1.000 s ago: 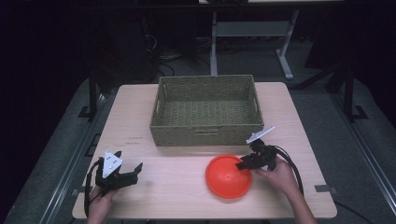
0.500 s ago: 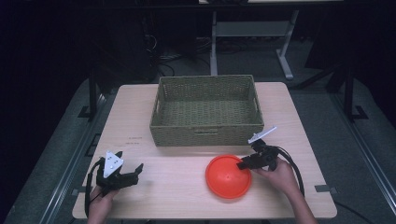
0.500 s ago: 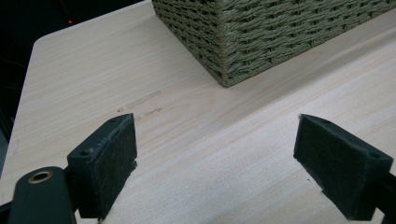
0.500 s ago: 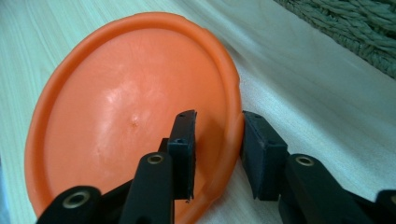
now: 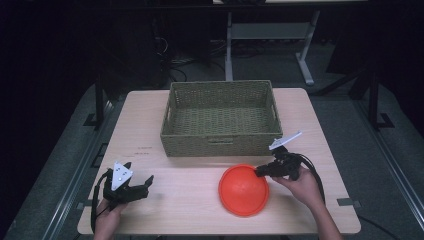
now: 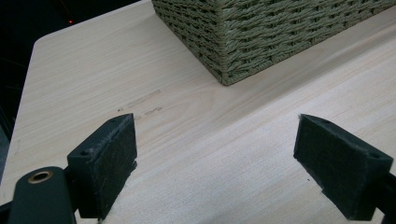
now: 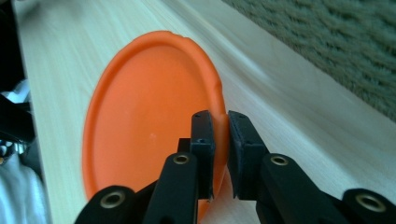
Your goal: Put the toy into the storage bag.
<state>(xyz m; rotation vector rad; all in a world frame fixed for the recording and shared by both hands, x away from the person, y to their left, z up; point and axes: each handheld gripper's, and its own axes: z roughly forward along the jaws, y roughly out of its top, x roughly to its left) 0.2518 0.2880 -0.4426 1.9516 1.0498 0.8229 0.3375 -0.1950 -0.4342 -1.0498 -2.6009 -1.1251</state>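
Note:
An orange plate [image 5: 243, 190] lies on the table in front of the wicker basket [image 5: 220, 142]. My right gripper [image 5: 261, 172] is shut on the plate's right rim; in the right gripper view the two jaws pinch the rim of the orange plate [image 7: 149, 116] at the gripper [image 7: 220, 140]. My left gripper [image 5: 140, 183] rests near the table's front left, wide open, with nothing between its pads [image 6: 105, 161]. The left gripper [image 6: 215, 163] faces bare wood and a corner of the basket [image 6: 261, 32].
The wooden table [image 5: 150, 130] carries the basket at its back middle. A small printed mark [image 6: 140, 103] sits on the wood left of the basket. Dark floor and metal stand legs [image 5: 305, 65] lie beyond the far edge.
The right gripper and the plate's rim have shifted very slightly. The left gripper has not moved.

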